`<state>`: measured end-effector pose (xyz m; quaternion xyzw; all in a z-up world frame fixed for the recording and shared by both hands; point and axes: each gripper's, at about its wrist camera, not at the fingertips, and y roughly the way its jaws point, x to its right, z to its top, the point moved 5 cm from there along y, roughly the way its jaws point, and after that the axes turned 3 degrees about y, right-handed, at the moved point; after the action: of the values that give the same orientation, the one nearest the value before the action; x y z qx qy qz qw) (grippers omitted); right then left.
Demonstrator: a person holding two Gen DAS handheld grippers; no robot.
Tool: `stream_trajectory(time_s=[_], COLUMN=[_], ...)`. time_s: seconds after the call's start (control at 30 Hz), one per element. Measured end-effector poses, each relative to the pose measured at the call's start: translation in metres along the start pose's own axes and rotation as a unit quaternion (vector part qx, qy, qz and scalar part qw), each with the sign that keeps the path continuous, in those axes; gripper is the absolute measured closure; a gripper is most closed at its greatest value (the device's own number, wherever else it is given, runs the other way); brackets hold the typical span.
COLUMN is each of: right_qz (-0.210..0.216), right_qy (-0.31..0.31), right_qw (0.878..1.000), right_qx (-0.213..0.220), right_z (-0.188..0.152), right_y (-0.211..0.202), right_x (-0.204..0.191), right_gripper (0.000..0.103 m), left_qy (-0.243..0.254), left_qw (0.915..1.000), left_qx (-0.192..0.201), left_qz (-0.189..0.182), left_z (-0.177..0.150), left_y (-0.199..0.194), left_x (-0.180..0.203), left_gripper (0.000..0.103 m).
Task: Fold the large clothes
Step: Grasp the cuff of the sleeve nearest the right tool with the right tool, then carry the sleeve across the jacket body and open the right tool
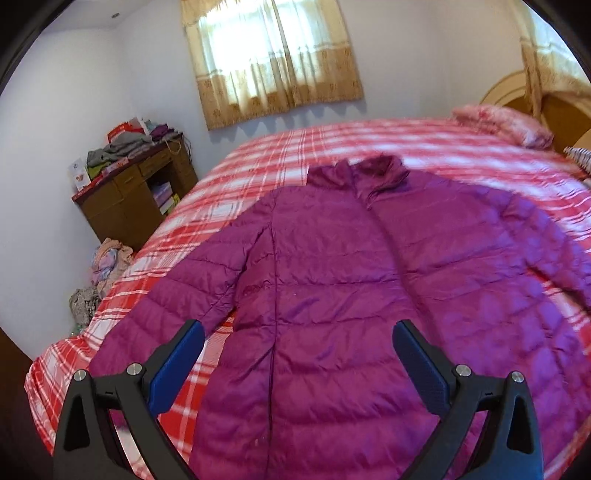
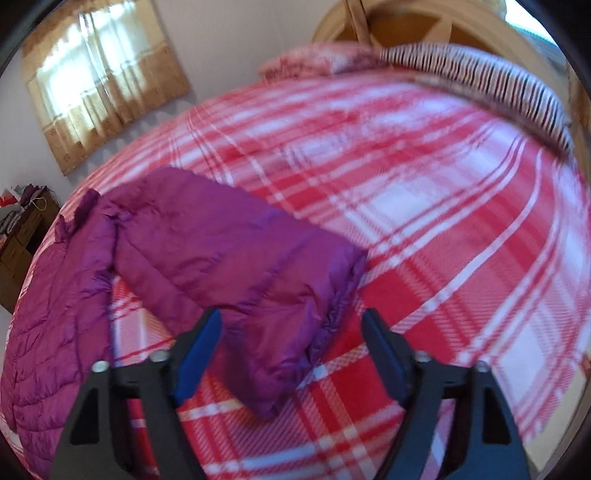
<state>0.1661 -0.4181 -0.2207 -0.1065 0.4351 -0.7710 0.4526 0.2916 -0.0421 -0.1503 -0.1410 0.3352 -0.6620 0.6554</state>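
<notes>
A magenta quilted puffer jacket (image 1: 332,277) lies front-up on the red and white plaid bedspread (image 1: 424,147), collar toward the far side and both sleeves spread out. My left gripper (image 1: 299,328) hovers open above the jacket's lower left side, near the left sleeve, with nothing between its fingers. In the right wrist view the jacket's other sleeve (image 2: 236,258) stretches out over the bedspread (image 2: 461,221). My right gripper (image 2: 291,321) is open, its blue pads standing either side of the sleeve's cuff end and above it, not pressing on it.
A brown wooden cabinet (image 1: 136,199) piled with clothes stands left of the bed, with more clothes (image 1: 107,258) on the floor beside it. A pink pillow (image 1: 502,122) and a striped one (image 2: 480,74) lie by the wooden headboard (image 2: 399,22). A curtained window (image 1: 273,55) is on the far wall.
</notes>
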Motion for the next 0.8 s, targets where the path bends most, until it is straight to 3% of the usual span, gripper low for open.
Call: stream_trajectory(time_s=[0.03, 0.1, 0.2, 0.33, 0.47, 0.63, 0.8], right_qz=[-0.002, -0.002, 0.003, -0.016, -0.032, -0.022, 0.011], right_qy=[-0.003, -0.02, -0.029, -0.025, -0.059, -0.144, -0.233], right_qw=[1.0, 1.0, 0.999, 0.998, 0.994, 0.978, 0.955], right_qx=[0.003, 0.017, 0.022, 0.046, 0.088, 0.147, 0.181], right_z=[0.0, 0.004, 0.013, 0.044, 0.077, 0.107, 0.101], right_y=[0.003, 0.001, 0.003, 0.0, -0.013, -0.048, -0.064], right_x=[0.001, 0.0, 0.004, 0.014, -0.007, -0.083, -0.178], right_gripper=[0.042, 0.072, 0.087, 0.092, 0.093, 0.094, 0.094], left_qy=[0.003, 0.004, 0.004, -0.009, -0.031, -0.059, -0.071], left_qw=[0.9999, 0.9997, 0.9992, 0.9984, 0.9976, 0.9962, 0.9959], left_qx=[-0.008, -0.019, -0.027, -0.031, -0.025, -0.019, -0.015], left_qz=[0.01, 0.017, 0.03, 0.046, 0.056, 0.06, 0.053], left_z=[0.001, 0.003, 0.006, 0.013, 0.021, 0.027, 0.027], left_y=[0.012, 0.033, 0.052, 0.066, 0.067, 0.066, 0.064], left_x=[-0.002, -0.009, -0.021, -0.045, -0.073, -0.098, -0.111], left_gripper=[0.001, 0.001, 0.001, 0.001, 0.001, 0.001, 0.001])
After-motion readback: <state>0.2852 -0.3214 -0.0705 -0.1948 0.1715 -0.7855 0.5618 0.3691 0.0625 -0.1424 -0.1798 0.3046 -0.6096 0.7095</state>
